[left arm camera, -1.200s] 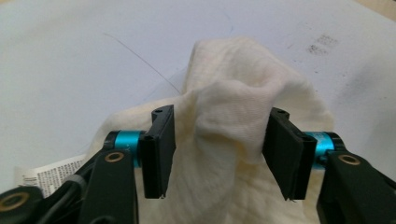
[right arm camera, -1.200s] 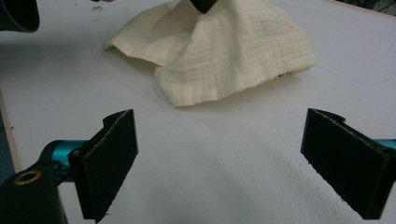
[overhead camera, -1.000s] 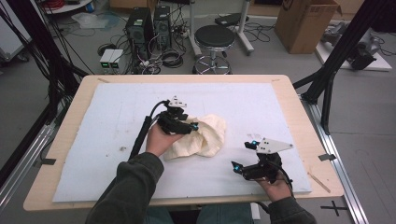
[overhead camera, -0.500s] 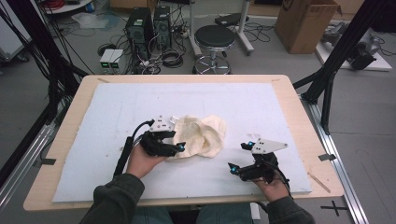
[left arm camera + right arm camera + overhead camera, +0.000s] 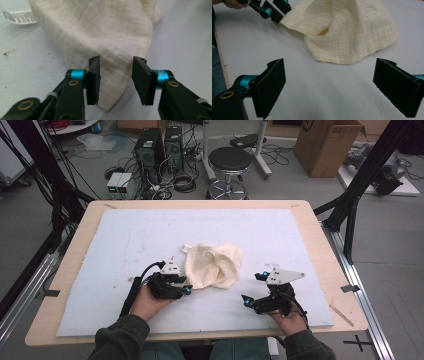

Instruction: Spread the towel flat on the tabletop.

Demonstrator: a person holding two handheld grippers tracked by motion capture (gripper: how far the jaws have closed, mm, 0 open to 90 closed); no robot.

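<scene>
A crumpled cream cloth lies in the middle of the white mat, with a white label at its far left edge. My left gripper sits low at the cloth's near-left corner. In the left gripper view the cloth tapers to a corner that lies between the jaws of the left gripper; the jaws have just been closing and a gap still shows beside the pads. My right gripper stands open near the front edge, right of the cloth, nothing between the jaws of the right gripper.
The mat covers a wooden table. Beyond the far edge stand a black stool, computer towers and a cardboard box. Black frame poles rise at both sides. The left gripper appears at the top left of the right gripper view.
My left hand has come off the top of the cloth, moving toward the front and down to its near-left corner. Its jaws stand narrower now. The right gripper has hardly moved.
</scene>
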